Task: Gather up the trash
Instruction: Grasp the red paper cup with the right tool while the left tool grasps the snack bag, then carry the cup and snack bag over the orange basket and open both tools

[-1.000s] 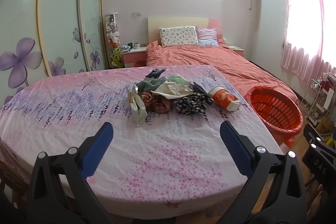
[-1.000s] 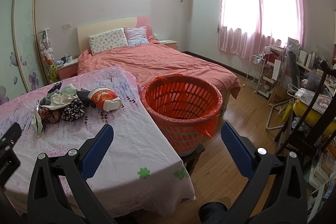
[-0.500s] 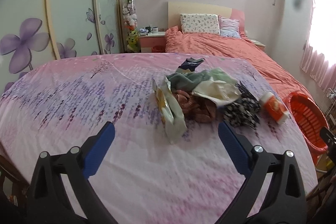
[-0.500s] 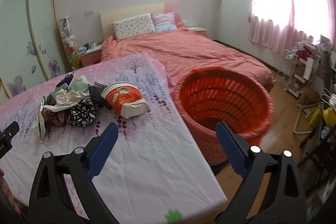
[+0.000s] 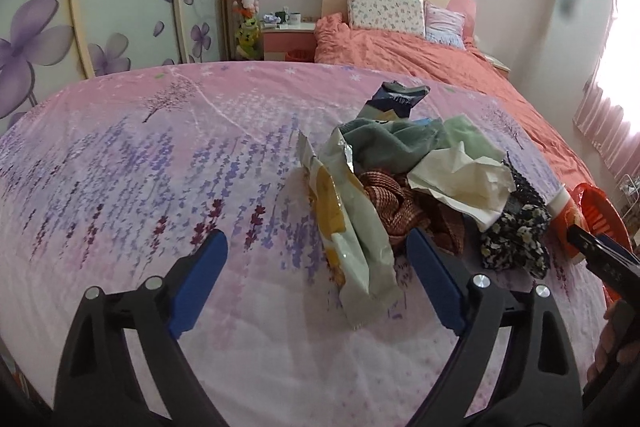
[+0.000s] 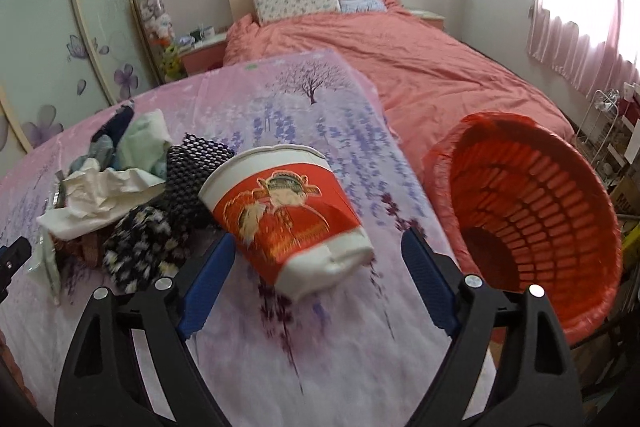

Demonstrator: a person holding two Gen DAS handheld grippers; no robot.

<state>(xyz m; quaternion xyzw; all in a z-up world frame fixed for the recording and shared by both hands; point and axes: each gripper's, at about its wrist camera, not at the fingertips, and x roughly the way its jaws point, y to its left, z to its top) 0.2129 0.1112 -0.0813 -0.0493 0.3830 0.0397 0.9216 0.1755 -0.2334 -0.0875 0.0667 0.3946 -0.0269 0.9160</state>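
A pile of trash and cloth lies on the pink flowered table [image 5: 120, 163]. In the left wrist view a pale green and yellow snack wrapper [image 5: 352, 227] lies between the blue fingertips of my open left gripper [image 5: 316, 259], with crumpled white paper [image 5: 460, 183] behind it. In the right wrist view a red and white paper cup [image 6: 288, 215] lies on its side, its bottom between the fingertips of my open right gripper [image 6: 316, 263]. An orange laundry-style basket [image 6: 532, 211] stands just right of the table edge.
Brown woven cloth [image 5: 392, 199], a black and white floral cloth [image 6: 140, 247], a black mesh piece [image 6: 192, 167] and green socks [image 5: 396, 143] lie in the pile. A bed with an orange cover [image 6: 420, 67] is behind. Shelves and clutter [image 6: 616, 131] stand at the right.
Both grippers have moved forward and down toward the table. The left one has closed in on the snack wrapper, the right one on the paper cup. Both stay open.
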